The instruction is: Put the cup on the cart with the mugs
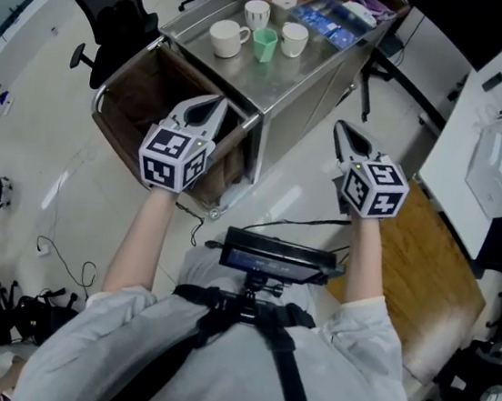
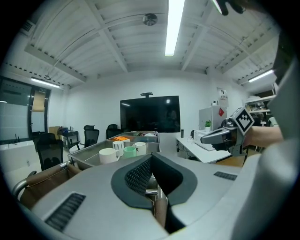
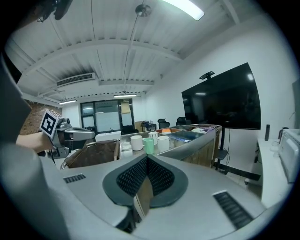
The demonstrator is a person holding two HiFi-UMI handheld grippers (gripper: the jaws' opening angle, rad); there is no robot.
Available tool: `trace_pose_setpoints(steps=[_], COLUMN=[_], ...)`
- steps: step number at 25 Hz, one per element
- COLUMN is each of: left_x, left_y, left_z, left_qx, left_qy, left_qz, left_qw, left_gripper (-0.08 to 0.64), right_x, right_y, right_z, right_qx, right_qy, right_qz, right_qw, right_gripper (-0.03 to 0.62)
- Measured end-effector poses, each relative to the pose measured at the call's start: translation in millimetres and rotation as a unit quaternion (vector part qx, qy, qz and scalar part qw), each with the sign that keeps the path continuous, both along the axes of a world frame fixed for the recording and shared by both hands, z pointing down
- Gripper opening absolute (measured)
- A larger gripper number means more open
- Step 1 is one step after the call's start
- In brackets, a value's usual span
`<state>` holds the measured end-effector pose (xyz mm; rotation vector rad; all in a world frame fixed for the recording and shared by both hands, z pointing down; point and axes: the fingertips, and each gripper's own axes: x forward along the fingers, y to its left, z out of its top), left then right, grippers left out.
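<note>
Already the green cup (image 1: 264,44) stands on the cart (image 1: 316,71) top, in among three white mugs (image 1: 226,38). The left gripper (image 1: 213,107) and right gripper (image 1: 344,136) hover just short of the cart, well apart from the cup. Both pairs of jaws are pressed fully together, holding nothing.

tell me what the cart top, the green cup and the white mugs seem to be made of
Cart top: bare grey metal, probably stainless steel; it shows a dull sheen. White mugs: likely glazed ceramic, going by thick walls and smooth white surface. Green cup: opaque pale green; plastic or ceramic, the look leaves it open.
</note>
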<state>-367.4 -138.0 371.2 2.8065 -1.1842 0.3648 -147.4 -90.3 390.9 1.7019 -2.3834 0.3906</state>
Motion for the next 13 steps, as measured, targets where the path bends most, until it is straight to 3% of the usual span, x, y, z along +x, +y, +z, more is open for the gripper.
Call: trace_pose_setpoints(steps=[13], left_x=[-5.8], left_y=[6.1], left_z=[7.8], left_qx=[-0.010], left_qy=[-0.001], left_qz=[0.007], left_qw=[0.9999], left_gripper=[0.003], right_x=[-7.3], right_y=[-1.7], right_z=[10.9], right_qx=[-0.007], right_qy=[0.000], right_qz=[-0.005], right_qw=[1.000], right_gripper=[0.003])
